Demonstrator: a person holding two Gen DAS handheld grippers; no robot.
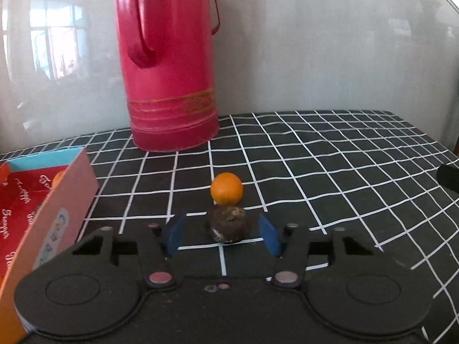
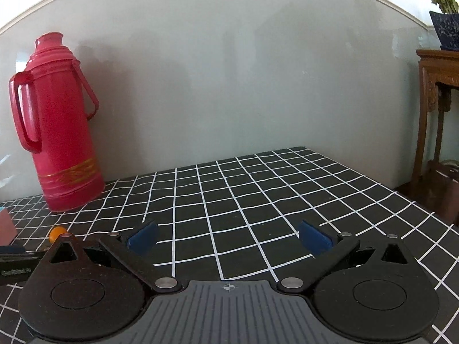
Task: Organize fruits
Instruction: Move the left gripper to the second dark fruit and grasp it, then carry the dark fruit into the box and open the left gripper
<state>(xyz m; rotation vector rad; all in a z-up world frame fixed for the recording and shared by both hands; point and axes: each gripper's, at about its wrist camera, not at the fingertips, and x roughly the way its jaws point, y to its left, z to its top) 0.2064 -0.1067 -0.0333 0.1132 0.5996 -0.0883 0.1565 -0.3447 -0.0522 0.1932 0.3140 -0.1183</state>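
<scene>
Nearest the left wrist camera, the left gripper (image 1: 222, 236) sits low over the black tablecloth (image 1: 330, 172) with its white grid. At the far left edge stands an open cardboard box (image 1: 61, 215), red inside with a pale pink wall; a small orange fruit (image 1: 58, 178) peeks over that wall. Moving right, the left gripper's blue pads (image 1: 176, 236) flank a dark brown, rough-skinned fruit (image 1: 229, 225) that rests on the cloth between them; the jaws are partly spread, with a gap showing on each side, so the pads do not press it. Just beyond the brown fruit, touching or nearly so, lies an orange (image 1: 226, 188). Farther back and a little left stands a tall red thermos (image 1: 169, 71) against the pale wall.

From the right wrist view, the thermos and the orange appear at the left. The right gripper (image 2: 228, 236) hovers over bare cloth with its jaws spread wide and nothing between them. At the far right stand a carved wooden side table (image 2: 436, 86) and a potted plant (image 2: 446, 14).
</scene>
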